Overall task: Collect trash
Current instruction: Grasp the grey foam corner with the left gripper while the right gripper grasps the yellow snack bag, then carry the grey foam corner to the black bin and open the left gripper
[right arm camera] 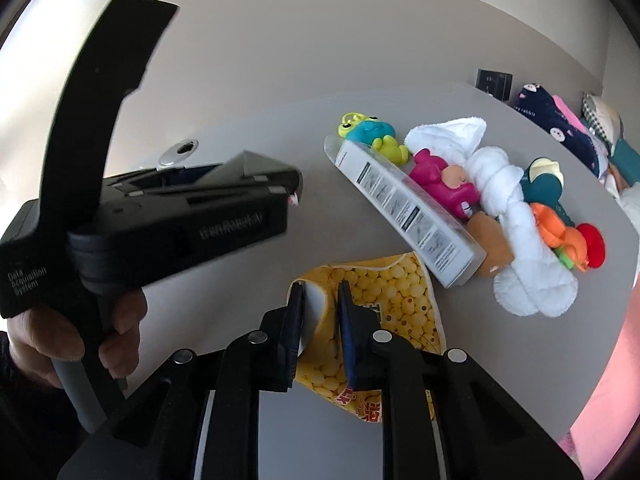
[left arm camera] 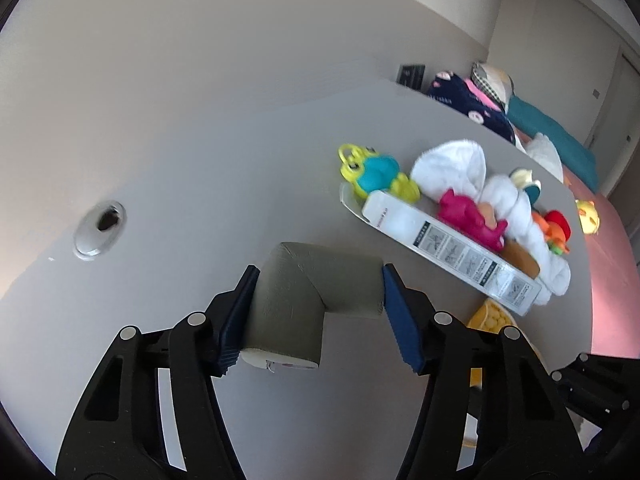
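My left gripper (left arm camera: 318, 284) is shut on a grey L-shaped foam corner guard (left arm camera: 308, 292) and holds it above the grey table (left arm camera: 200, 160). The left gripper body also shows in the right wrist view (right arm camera: 180, 216), with the guard's tip (right arm camera: 244, 168) poking out. My right gripper (right arm camera: 320, 304) is shut on the rim of a yellow snack bag (right arm camera: 384, 292) that lies on the table; the bag's corner also shows in the left wrist view (left arm camera: 490, 316). A clear white package with instruction pictures (right arm camera: 400, 208) lies beyond the bag.
A pile of toys and white towels (right arm camera: 500, 192) sits behind the package, with a green-blue frog toy (right arm camera: 372, 132). A cable hole (left arm camera: 100, 228) is in the table at left. A bed with pillows (left arm camera: 480, 96) lies past the table's far edge.
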Demonstrator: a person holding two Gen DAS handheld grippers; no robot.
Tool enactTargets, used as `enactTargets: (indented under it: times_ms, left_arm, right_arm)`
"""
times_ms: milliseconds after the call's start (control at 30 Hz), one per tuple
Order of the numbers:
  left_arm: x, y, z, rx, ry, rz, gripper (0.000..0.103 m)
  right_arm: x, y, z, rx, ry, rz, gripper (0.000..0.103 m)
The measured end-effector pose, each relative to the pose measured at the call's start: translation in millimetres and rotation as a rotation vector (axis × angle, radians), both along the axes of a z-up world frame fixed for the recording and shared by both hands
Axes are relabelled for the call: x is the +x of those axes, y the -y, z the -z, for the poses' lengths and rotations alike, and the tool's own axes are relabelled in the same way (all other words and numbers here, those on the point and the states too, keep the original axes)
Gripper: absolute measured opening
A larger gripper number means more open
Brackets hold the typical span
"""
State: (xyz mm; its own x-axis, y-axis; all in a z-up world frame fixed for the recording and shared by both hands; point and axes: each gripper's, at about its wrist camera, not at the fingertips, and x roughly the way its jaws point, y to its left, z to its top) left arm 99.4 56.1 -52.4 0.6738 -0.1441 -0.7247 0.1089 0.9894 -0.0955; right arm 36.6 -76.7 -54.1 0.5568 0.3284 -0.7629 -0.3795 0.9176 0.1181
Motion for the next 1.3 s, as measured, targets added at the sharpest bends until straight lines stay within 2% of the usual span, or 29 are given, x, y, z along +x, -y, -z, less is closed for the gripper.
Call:
enactTargets:
  times_ms: [600,900,1300]
  left_arm:
    - [-16.3,-10.3,-43.8,-0.007,0.096,-0.036,0.06]
    - [-27.5,10.0,-52.9,0.008,0.113,-0.009,0.06]
    - [-36.3,50.0,-62.8,0.026,0.11,0.044,0.06]
  right_arm:
    - [-15.7,23.0,-38.1,0.09,0.089,0.042,0.019]
    - [-18.3,42.6,-47.6,0.103,0.102,0.058,0.019]
    - [-41.1,84.8,-66.1,0.119,0.142,0.111,0.019]
